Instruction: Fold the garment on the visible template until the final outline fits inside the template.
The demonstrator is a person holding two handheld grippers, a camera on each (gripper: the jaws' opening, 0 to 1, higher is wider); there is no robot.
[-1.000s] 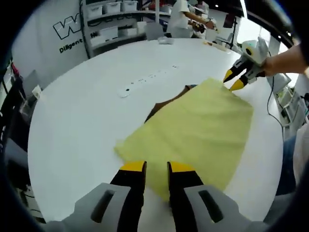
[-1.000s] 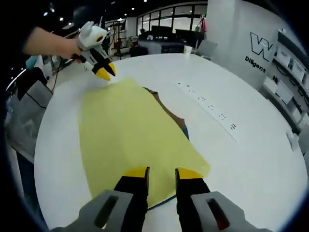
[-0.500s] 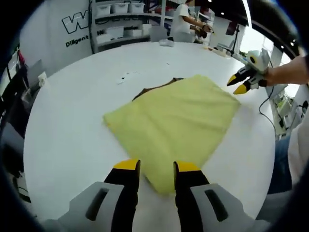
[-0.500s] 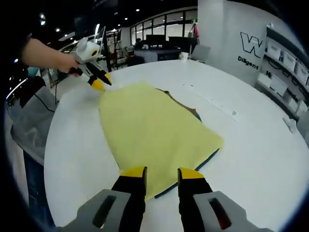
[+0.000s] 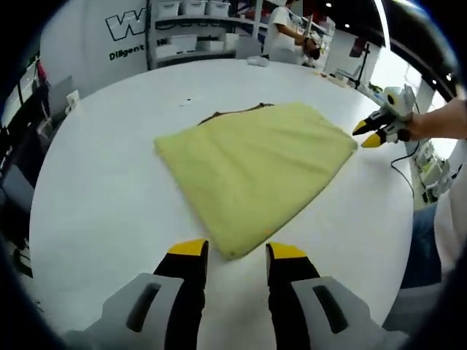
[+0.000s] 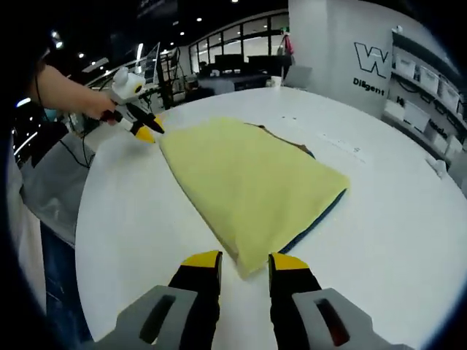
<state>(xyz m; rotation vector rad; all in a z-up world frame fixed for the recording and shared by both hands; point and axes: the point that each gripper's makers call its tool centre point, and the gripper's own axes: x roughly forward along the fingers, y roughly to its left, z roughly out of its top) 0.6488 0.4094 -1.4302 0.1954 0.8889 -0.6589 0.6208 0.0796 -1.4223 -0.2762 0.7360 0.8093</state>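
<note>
In the left gripper view, your left gripper (image 5: 232, 251) has its jaws spread and empty, the yellow garment's (image 5: 255, 164) near corner just ahead on the bench (image 5: 95, 182). In the right gripper view, your right gripper (image 6: 244, 261) is likewise parted, another corner pointing between its jaws, template (image 6: 321, 213) edge peeking beneath.

On the white wall (image 5: 87, 51) behind my worktop, a large outlined "W" stands above a cut-off word starting "Diligent". The same partial wall lettering appears in my right gripper view.
</note>
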